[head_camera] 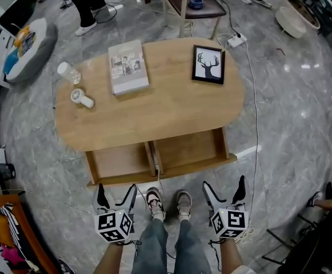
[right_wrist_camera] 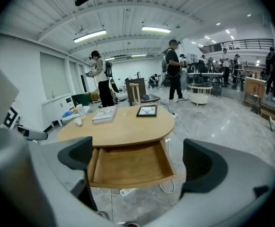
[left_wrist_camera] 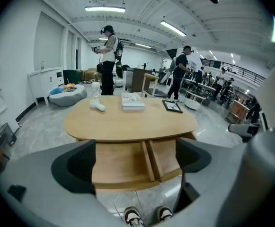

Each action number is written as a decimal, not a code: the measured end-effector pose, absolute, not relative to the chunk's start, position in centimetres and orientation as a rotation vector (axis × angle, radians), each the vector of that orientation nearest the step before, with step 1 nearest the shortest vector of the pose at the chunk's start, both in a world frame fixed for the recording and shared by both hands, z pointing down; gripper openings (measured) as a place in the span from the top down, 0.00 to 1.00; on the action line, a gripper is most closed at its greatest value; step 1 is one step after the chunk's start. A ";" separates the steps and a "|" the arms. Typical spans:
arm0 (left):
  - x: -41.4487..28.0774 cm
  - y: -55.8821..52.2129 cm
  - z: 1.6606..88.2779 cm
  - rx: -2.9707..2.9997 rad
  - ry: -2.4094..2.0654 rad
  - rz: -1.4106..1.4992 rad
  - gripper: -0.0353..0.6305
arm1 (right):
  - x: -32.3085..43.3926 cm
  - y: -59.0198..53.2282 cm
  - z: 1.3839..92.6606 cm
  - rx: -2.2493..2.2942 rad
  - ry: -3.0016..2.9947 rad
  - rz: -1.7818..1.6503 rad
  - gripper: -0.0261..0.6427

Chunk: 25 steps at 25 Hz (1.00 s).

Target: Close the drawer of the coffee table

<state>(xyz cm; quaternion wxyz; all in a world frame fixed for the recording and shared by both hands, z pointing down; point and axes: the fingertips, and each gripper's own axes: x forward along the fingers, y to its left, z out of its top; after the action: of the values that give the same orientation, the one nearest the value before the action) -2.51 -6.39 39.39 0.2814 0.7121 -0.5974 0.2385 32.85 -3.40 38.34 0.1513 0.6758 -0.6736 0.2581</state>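
An oval wooden coffee table stands in front of me with two drawers pulled out side by side. The left drawer and right drawer are both empty. My left gripper hangs open just short of the left drawer's front, holding nothing. My right gripper is open too, a little back from the right drawer's front and holding nothing. The left gripper view shows both drawers between its jaws. The right gripper view shows the right drawer.
On the tabletop lie a book, a framed deer picture, a bottle and a small white fan. My shoes stand between the grippers. A white cable runs along the floor at the right. A chair stands behind the table.
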 end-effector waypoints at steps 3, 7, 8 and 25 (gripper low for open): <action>-1.4 -6.5 43.7 1.921 -1.557 0.676 0.16 | 33.0 -3.2 43.5 1.928 -1.943 0.756 0.08; -0.3 -6.1 48.5 1.941 -1.505 0.743 0.16 | 33.0 -2.9 49.9 1.904 -1.979 0.774 0.08; -0.1 -6.0 49.5 1.942 -1.498 0.756 0.16 | 33.0 -2.8 51.4 1.890 -1.988 0.773 0.08; -1.4 -6.1 56.7 1.866 -1.517 0.862 0.16 | 30.8 -1.6 64.3 1.762 -2.086 0.626 0.08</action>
<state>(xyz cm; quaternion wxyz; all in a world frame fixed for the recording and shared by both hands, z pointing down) -1.42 -6.08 56.74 0.2895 0.6991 -0.5684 0.3230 30.81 -1.57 64.34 0.1694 0.6199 -0.7338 0.2202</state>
